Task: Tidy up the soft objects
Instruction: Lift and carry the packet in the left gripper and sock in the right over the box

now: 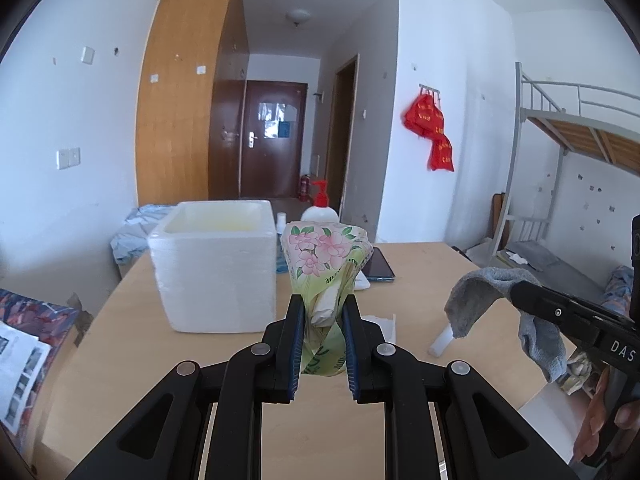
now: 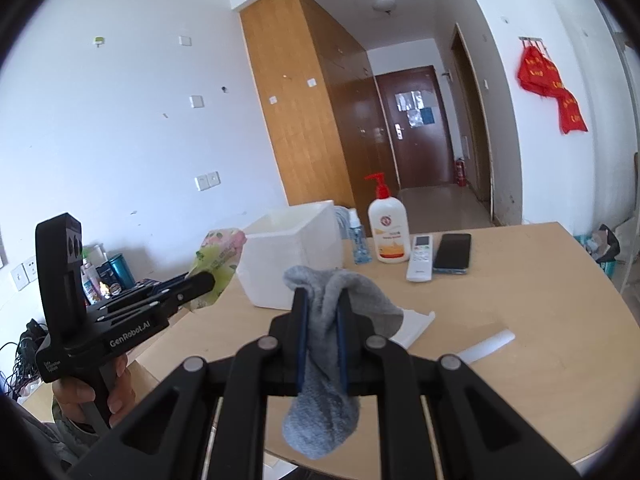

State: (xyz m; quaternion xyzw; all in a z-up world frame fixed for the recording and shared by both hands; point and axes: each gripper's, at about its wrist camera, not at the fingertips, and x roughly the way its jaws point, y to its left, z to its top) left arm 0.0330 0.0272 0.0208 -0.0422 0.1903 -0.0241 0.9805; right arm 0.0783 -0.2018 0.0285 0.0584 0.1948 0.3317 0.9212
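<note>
**Ana:** Left wrist view: the left gripper pinches a floral green tissue pack, held up just right of the white foam box.

**Ben:** The right gripper clamps a limp grey sock; its hanging toe could snag the box rim.

**Ana:** And slick plastic may slip out.

Left gripper body: white lettering "GenRobot.AI". Right gripper body: white letters "DAS", rest cut off by frame edge. Tissue pack, lotion bottle, red bags: print present, unreadable
</note>
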